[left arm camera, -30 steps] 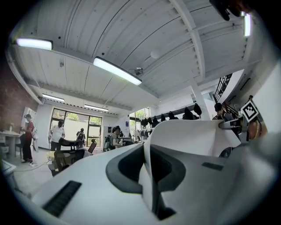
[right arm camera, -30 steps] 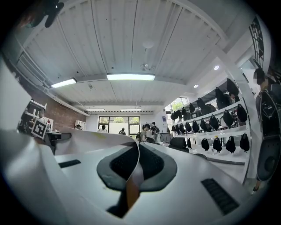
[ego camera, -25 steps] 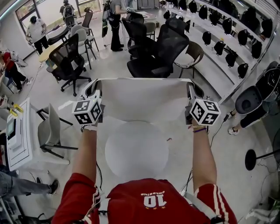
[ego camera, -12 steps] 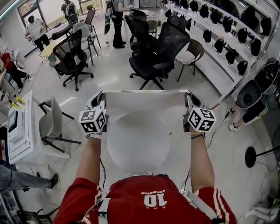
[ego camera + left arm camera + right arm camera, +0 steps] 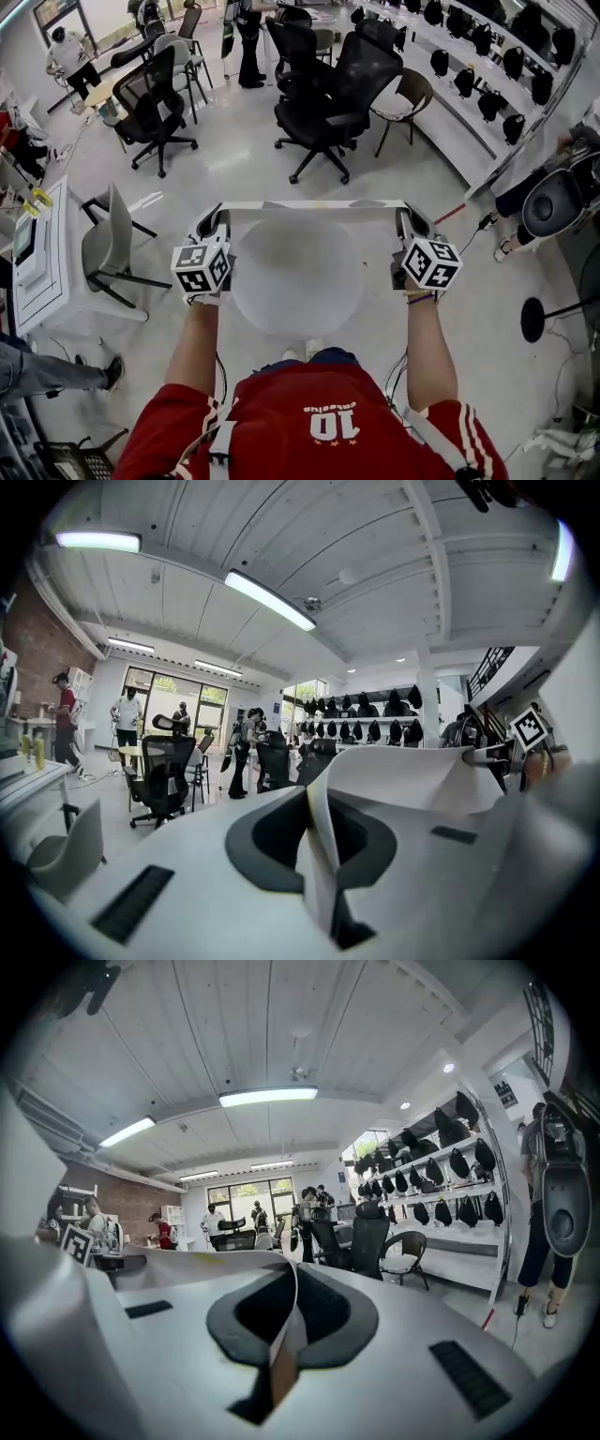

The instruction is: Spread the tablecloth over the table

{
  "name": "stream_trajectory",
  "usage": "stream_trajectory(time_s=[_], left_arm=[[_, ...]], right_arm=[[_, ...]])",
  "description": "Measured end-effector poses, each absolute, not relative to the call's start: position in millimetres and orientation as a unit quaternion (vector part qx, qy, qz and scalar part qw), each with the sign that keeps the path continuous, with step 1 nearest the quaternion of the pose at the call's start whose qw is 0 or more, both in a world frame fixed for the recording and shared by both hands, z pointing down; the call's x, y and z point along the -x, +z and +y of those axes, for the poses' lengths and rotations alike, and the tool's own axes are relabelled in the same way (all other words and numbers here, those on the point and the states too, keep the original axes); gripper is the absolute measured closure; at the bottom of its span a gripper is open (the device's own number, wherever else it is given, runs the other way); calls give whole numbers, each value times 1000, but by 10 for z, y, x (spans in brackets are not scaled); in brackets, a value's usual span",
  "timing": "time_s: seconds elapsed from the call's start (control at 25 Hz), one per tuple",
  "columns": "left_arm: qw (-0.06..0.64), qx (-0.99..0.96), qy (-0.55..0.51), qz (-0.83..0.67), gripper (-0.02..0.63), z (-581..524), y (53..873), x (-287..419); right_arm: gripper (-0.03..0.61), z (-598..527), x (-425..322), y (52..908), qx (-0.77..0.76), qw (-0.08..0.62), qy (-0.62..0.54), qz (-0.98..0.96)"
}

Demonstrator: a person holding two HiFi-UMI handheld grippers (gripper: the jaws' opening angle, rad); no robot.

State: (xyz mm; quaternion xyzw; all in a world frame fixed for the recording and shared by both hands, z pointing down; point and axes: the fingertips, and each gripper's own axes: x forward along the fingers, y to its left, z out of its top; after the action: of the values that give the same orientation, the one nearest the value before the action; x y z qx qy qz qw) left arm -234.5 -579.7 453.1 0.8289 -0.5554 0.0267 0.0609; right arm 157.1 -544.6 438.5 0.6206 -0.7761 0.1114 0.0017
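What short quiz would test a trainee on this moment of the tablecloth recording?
1. True or false: the left gripper and the right gripper are each shut on the tablecloth.
2. The table in front of the person is: A) round, B) square, C) triangular.
3. Fill in: the office chairs beyond the cloth's far edge are ___ in colour.

Key: 1 true; 2 A; 3 black.
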Motion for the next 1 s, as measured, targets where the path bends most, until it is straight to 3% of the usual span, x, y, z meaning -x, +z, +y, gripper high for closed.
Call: stream_trajectory(time_s=[0.6,1.0], left_arm=[[139,-798,24,-586,604,-4774,5211,2442],[151,-784,54,-600,604,-4160,5751,2431]], right_arm=[[561,-4416,-1498,5148,-592,22,180,-785],[560,-3859,-1516,5671,-573,50,207,-791]])
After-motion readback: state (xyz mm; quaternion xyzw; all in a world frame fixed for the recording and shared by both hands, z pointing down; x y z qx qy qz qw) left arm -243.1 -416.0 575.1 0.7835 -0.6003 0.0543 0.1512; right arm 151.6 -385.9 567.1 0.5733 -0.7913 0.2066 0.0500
